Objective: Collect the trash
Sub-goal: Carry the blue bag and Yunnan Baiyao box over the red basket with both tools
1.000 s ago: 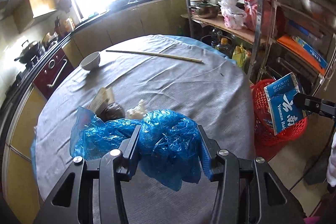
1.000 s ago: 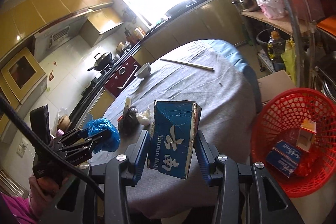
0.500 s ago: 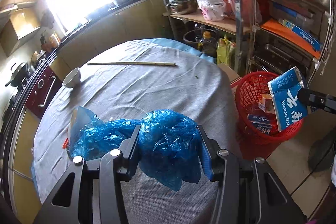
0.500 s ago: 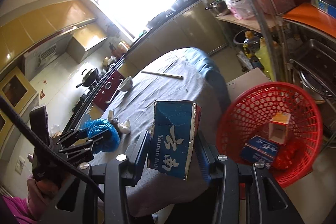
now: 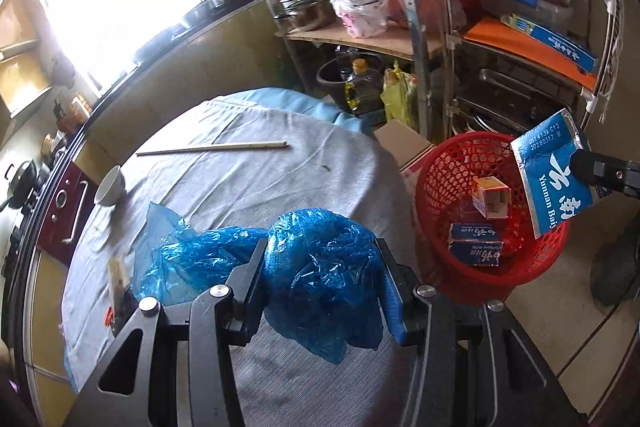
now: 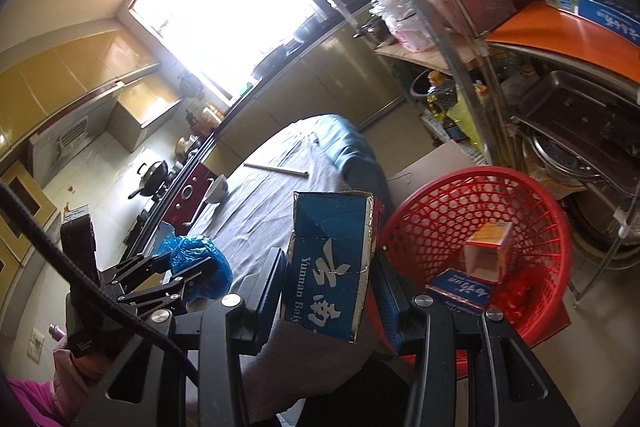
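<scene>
My left gripper [image 5: 320,283] is shut on a crumpled blue plastic bag [image 5: 320,267] and holds it above the near part of the grey-clothed round table [image 5: 248,179]. My right gripper [image 6: 330,287] is shut on a blue carton [image 6: 328,263] and holds it above the near rim of the red basket [image 6: 472,211]. From the left wrist view the carton [image 5: 552,183] hangs over the basket's right rim [image 5: 440,163]. Inside the basket lie a small orange-and-white box [image 5: 492,197] and a blue box [image 5: 476,249]. The left gripper with its bag [image 6: 200,263] also shows in the right wrist view.
A white bowl [image 5: 110,185] and a long stick [image 5: 212,148] lie on the table's far side, small scraps [image 5: 118,279] at its left. A metal shelf rack [image 5: 440,27] full of pots and bags stands behind the basket. A cardboard box [image 5: 404,143] sits on the floor.
Both grippers have swung right toward the basket. The carton now hangs over the basket's rim. The bag stays in my left gripper, lifted off the table.
</scene>
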The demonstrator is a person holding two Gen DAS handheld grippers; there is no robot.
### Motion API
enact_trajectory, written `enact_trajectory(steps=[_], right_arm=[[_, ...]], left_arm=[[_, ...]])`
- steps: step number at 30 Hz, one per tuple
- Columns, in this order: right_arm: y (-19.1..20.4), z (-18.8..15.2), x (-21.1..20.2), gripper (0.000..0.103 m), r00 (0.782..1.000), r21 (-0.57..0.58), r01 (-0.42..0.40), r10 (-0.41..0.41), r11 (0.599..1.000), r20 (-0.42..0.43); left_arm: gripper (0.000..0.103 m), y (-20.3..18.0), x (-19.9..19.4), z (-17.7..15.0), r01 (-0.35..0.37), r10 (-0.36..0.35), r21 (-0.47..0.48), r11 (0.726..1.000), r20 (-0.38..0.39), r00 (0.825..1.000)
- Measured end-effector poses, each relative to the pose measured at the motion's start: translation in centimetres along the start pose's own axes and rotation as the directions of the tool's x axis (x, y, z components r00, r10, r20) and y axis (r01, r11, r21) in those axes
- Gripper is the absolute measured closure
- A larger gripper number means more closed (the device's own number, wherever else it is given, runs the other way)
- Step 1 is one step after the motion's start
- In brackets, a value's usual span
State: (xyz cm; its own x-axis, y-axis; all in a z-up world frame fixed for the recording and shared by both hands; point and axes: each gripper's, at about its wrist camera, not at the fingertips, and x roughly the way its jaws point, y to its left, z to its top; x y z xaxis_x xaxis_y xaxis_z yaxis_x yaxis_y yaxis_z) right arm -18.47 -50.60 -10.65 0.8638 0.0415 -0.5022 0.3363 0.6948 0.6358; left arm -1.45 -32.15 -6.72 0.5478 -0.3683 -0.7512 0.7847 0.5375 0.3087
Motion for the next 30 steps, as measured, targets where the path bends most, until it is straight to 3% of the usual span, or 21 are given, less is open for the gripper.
enact_trajectory(steps=[30], right_arm=[[-7.5,0.7,-3.7,0.057,0.987,0.151,0.131,-0.144,0.98,0.077]], left_arm=[[0.052,-9.3,3.2,4.2,0.088,-0.091,0.211,0.973,0.001,0.996]])
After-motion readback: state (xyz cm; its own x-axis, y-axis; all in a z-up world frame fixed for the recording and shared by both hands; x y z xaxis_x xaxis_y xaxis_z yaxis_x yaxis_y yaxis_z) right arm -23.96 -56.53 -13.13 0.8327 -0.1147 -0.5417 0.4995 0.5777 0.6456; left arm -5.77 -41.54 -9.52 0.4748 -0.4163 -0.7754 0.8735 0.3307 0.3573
